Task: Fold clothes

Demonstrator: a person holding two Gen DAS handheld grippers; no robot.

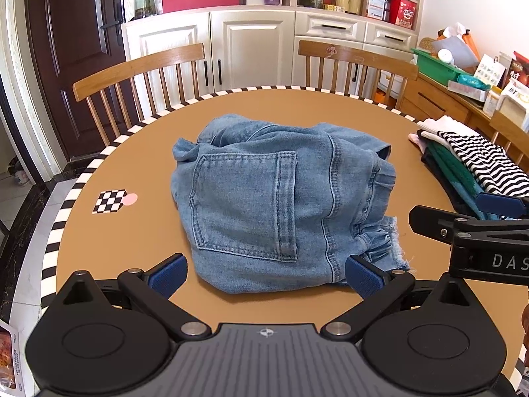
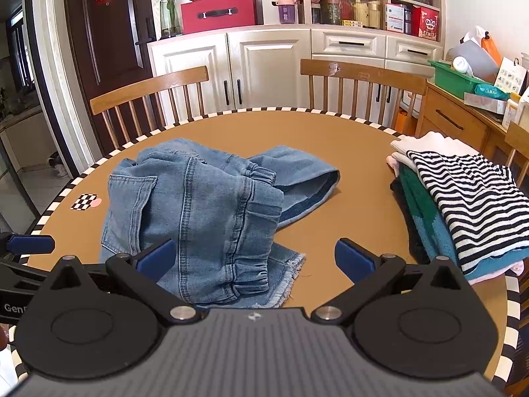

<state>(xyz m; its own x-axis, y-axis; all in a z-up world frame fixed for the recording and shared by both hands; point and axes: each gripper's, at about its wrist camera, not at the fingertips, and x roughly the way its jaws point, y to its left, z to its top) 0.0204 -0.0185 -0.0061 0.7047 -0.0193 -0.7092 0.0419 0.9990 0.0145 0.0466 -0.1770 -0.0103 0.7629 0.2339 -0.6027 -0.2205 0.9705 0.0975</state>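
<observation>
Bunched jeans (image 1: 277,205) — legs hidden underneath.

My two black claws, blue at the tips

Each gripper (image 1: 266,276) (image 2: 254,259) has textured blue pads (image 1: 167,276), silver pivot screws, round black housings and a ribbed grey plate.

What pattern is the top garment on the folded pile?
Black and white stripes; clearest in the right wrist view.

Bright, even daylight; soft shadows; sharp focus; strong fisheye bending with dark corners.
</observation>
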